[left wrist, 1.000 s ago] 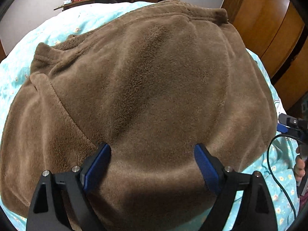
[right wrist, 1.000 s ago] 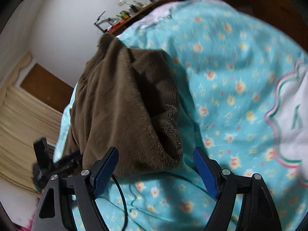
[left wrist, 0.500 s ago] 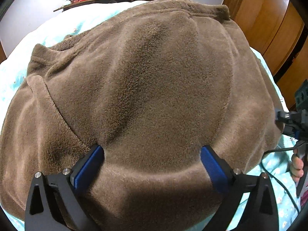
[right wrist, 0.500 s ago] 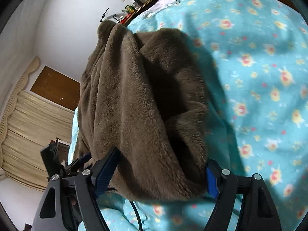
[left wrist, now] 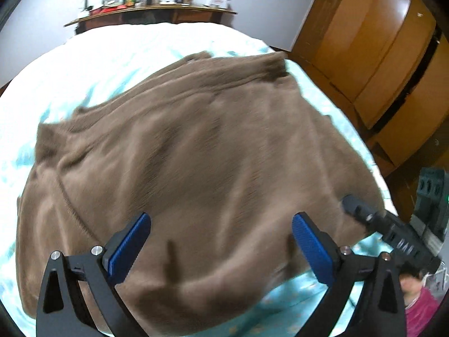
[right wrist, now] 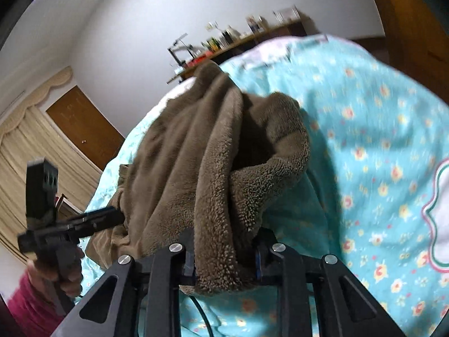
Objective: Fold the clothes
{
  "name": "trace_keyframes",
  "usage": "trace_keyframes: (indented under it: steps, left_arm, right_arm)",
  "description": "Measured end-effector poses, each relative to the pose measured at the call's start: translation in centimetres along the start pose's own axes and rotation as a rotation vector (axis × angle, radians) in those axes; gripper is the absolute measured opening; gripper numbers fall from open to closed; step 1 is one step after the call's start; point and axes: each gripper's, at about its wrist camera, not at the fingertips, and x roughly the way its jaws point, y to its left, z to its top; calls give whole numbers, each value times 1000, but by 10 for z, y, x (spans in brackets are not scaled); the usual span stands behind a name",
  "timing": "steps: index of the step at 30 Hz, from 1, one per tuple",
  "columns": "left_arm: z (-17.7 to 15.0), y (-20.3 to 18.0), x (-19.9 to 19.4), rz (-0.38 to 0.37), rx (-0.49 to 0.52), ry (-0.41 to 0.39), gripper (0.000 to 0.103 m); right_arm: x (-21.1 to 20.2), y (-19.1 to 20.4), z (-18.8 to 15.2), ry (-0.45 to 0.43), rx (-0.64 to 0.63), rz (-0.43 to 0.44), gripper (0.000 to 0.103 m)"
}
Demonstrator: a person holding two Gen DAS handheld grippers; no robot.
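The brown fleece garment [left wrist: 196,168] lies spread on the floral bedspread [right wrist: 378,140]; thick, soft, floppy, probably non-slippery. Right gripper [right wrist: 224,264] pinches its near corner, left gripper [left wrist: 219,241] gapes above; grip hems

Black left tool [left wrist: 219,247] and right tool [right wrist: 224,261], blue ribbed pads [left wrist: 127,248], silver screws, magenta sleeve [right wrist: 31,306].

A bed [left wrist: 118,56] under a turquoise floral coverlet [right wrist: 378,140] filled the room ahead of the tongs. Beyond its far end a cluttered wooden shelf [left wrist: 157,7] ran along the pale grey wall [left wrist: 266,2]. A wooden wardrobe [left wrist: 373,56] stood to the right; beige curtains [right wrist: 25,151] and a brown door [right wrist: 84,129] lay to the left.
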Motion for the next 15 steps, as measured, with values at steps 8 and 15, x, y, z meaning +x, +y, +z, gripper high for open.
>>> trace_keyframes:
  steps: [8,15]
  left_arm:
    - [44,-59,4,-142,80,65,101]
    - [72,-107,7,-146,150,142,101]
  right_arm:
    - [-10,38,-5,-95,-192,-104,28]
    - [-17,68,-12,-156,-345,-155,28]
